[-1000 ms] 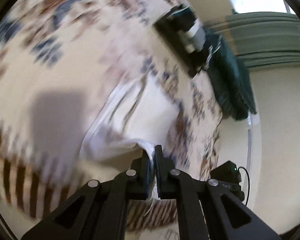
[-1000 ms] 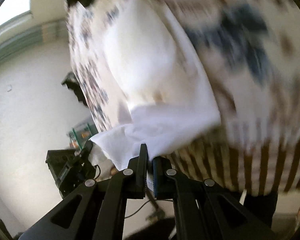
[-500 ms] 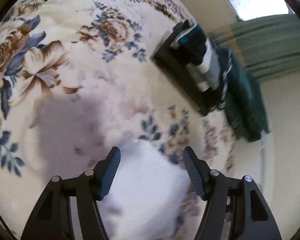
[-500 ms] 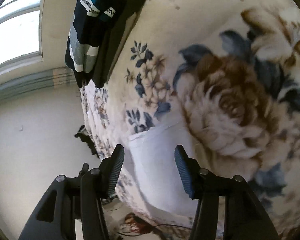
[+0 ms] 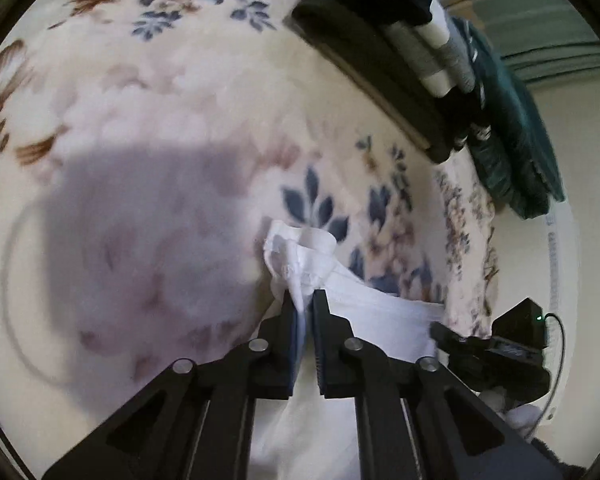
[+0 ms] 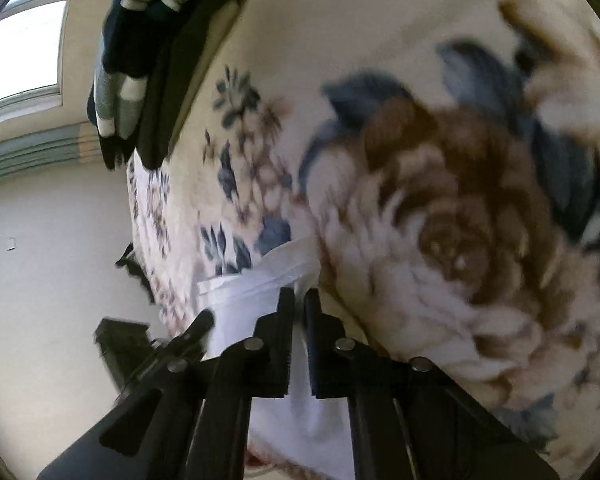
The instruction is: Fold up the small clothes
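Observation:
A small white garment [image 5: 376, 312] lies on a cream floral blanket [image 5: 148, 128]. My left gripper [image 5: 305, 298] is shut on a bunched edge of the white garment [image 5: 300, 256], which puckers up just past the fingertips. In the right wrist view, my right gripper [image 6: 299, 298] is shut on another edge of the same white garment [image 6: 252, 296], over the blanket [image 6: 440, 208] by a large brown rose print. The other gripper's dark body shows in each view, at lower right [image 5: 500, 356] and lower left [image 6: 156, 352].
A stack of folded dark and striped clothes [image 5: 404, 32] sits on a black board at the far side of the bed, also in the right wrist view [image 6: 148, 52]. A teal cloth [image 5: 516, 148] hangs at the bed edge. Wall and window lie beyond.
Half a second ago both grippers were open over the flat garment. Both have now closed on its edges, bunching the fabric.

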`<act>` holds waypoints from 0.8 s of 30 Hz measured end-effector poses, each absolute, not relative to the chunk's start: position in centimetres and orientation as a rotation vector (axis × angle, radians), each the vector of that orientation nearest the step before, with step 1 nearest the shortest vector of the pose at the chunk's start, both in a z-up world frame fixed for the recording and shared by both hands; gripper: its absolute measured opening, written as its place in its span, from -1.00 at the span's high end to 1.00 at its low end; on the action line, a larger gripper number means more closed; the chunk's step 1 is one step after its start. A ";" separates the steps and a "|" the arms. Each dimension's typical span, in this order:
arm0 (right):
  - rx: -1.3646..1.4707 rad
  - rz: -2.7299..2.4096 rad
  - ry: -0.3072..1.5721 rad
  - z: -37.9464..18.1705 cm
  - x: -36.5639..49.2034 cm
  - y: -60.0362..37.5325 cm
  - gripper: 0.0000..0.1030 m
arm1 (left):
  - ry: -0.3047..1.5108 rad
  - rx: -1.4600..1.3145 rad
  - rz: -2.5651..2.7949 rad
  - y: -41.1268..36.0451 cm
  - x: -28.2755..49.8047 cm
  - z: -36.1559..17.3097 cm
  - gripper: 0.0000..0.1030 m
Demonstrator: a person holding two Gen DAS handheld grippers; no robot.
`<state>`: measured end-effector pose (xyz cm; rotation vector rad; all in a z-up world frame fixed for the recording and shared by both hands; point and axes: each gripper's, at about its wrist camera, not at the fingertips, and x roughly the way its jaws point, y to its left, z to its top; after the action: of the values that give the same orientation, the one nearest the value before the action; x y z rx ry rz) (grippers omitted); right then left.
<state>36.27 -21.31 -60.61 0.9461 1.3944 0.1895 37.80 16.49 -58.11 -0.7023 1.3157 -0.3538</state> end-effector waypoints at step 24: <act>1.403 0.143 1.597 -64.6 17.4 -17.4 -0.01 | 1.259 -1.343 -0.103 18.4 17.5 -60.9 0.14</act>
<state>17.43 -17.41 -64.57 1.4027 1.5968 0.1432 17.46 18.37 -60.93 -1.3432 1.2590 -0.1026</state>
